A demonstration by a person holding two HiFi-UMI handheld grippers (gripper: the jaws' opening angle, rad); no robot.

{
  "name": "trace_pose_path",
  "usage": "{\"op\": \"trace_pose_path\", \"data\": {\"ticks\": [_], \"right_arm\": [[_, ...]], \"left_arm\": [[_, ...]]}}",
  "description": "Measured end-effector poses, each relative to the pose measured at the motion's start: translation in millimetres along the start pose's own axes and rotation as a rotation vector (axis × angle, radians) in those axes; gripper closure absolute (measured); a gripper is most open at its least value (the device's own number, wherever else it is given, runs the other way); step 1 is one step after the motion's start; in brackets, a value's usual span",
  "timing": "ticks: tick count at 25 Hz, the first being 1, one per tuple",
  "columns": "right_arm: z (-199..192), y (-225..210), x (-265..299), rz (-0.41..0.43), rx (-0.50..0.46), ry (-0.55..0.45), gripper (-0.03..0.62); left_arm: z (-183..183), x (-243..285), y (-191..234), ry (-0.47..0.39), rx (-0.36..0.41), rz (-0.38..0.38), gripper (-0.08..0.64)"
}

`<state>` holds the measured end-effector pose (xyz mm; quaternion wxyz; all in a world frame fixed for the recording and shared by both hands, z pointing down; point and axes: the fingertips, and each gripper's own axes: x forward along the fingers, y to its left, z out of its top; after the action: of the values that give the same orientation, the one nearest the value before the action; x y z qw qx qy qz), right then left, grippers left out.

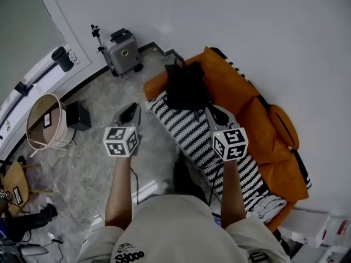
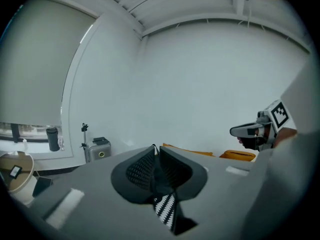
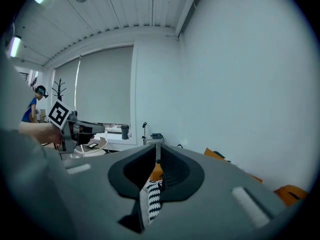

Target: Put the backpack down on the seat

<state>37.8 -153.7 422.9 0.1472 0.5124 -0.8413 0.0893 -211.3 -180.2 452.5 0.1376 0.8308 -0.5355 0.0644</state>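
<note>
Head view looks steeply down; both gripper views face nearly level; all share the orange sofa (image 1: 262,120).

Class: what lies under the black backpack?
The black backpack sits on the orange sofa, its lower edge on the black-and-white zigzag blanket; what lies directly beneath is covered.

Suitcase (image 1: 123,52): silver, stood by the far wall (image 1: 230,15).
Stand (image 1: 98,41): thin, black, just left of the suitcase.
Cup (image 1: 62,58): dark, sat on the far-left sill (image 1: 38,76).
Table (image 1: 43,122): round, pale, at the left.
Box (image 1: 78,115): black, just right of the table.
Blanket (image 1: 192,131): black-and-white striped, at the right.
</note>
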Motion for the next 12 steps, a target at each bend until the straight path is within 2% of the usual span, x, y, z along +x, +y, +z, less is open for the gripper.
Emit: {"op": "trace_pose_path", "data": {"ticks": [2, 12], "right_arm": [[8.8, 9.5, -15.2, 0.002, -0.019, -0.022, 0.572], [58.3, 66.9, -73.0, 0.041, -0.173, -0.129, 0.589]], "left_arm": [[6.7, -14.2, -7.1, -0.022, 0.008, -0.009, 0.549], [46.6, -79.4, -49.2, -0.094, 0.180, -0.041, 0.549]]}}
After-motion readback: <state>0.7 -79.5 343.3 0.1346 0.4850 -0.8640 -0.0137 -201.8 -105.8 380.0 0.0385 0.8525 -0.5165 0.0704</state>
